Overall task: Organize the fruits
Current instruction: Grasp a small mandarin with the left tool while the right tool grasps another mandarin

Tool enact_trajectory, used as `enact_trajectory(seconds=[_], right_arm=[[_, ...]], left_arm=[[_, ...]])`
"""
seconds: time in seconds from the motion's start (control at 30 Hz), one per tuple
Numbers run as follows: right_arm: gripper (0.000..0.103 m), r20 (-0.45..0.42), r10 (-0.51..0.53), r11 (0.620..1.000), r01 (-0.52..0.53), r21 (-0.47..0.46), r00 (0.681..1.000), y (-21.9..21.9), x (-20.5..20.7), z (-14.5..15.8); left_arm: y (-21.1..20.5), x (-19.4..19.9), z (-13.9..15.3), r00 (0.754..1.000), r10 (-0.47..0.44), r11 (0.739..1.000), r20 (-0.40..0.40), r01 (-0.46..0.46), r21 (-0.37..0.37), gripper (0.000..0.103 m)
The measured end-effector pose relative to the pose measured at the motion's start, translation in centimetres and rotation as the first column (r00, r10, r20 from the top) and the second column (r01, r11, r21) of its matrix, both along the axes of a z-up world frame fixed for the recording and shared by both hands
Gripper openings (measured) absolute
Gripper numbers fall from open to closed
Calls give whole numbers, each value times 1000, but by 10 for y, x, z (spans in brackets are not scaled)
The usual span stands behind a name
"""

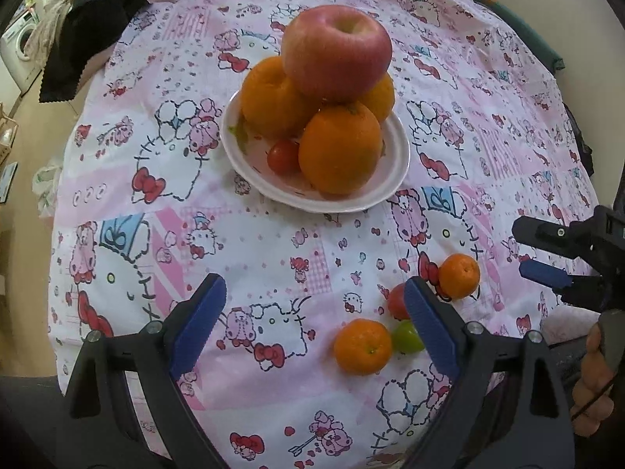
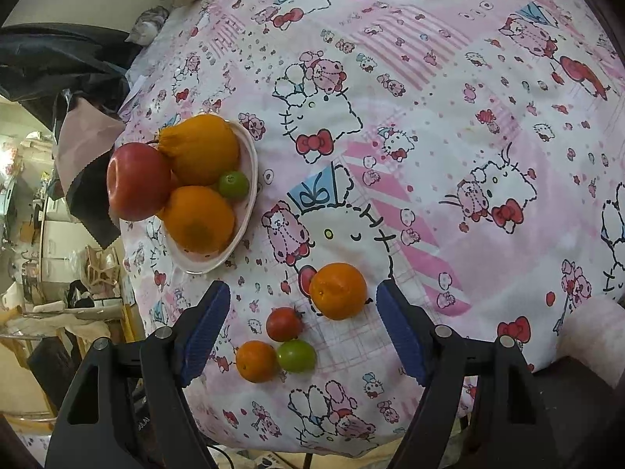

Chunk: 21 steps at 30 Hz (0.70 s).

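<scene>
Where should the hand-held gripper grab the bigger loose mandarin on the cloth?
Across its round middle, coming down from above. The bigger mandarin lies alone on the cloth, apart from the red tomato, so both sides look free. The right hand-held gripper is open and probably wide enough to straddle it. A gentle squeeze should keep it from rolling.

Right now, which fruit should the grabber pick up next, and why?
Probably the right gripper should ease down and close on the bigger tangerine. Its jaws are open and empty, and that tangerine lies on the cloth just ahead of its fingertips. It still sits outside the plate, like the small red tomato, green tomato and smaller tangerine.
</scene>
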State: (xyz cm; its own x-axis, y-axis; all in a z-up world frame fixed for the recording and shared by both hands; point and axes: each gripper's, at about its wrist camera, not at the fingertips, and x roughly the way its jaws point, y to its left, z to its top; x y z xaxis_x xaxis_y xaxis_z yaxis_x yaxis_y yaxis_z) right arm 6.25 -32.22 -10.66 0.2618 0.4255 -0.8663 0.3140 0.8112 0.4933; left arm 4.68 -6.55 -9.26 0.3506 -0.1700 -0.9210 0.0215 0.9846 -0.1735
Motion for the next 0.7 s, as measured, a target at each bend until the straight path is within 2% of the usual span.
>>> enact_trajectory(seconds=[0.2, 0.37, 0.47, 0.6, 0.7], right_arm=[[81, -3, -21, 1000, 21, 17, 1000, -2, 2, -1], [81, -7, -19, 1000, 19, 9, 1000, -2, 4, -3], [81, -8, -23, 1000, 23, 3, 1000, -4, 4, -3], [81, -16, -28, 1000, 28, -2, 999, -5, 5, -5], [81, -19, -27, 1000, 27, -5, 999, -4, 6, -6]], left_arm=[[1, 6, -12, 999, 9, 1000, -52, -10, -25, 90], [-10, 5, -33, 987, -36, 999, -159, 30, -40, 79], [-22, -3, -42, 972, -84, 995, -219, 71, -68, 79], [-41, -16, -43, 962, -166, 986, -217, 165, -20, 79], [-46, -19, -49, 954, -194, 980, -231, 200, 5, 73]])
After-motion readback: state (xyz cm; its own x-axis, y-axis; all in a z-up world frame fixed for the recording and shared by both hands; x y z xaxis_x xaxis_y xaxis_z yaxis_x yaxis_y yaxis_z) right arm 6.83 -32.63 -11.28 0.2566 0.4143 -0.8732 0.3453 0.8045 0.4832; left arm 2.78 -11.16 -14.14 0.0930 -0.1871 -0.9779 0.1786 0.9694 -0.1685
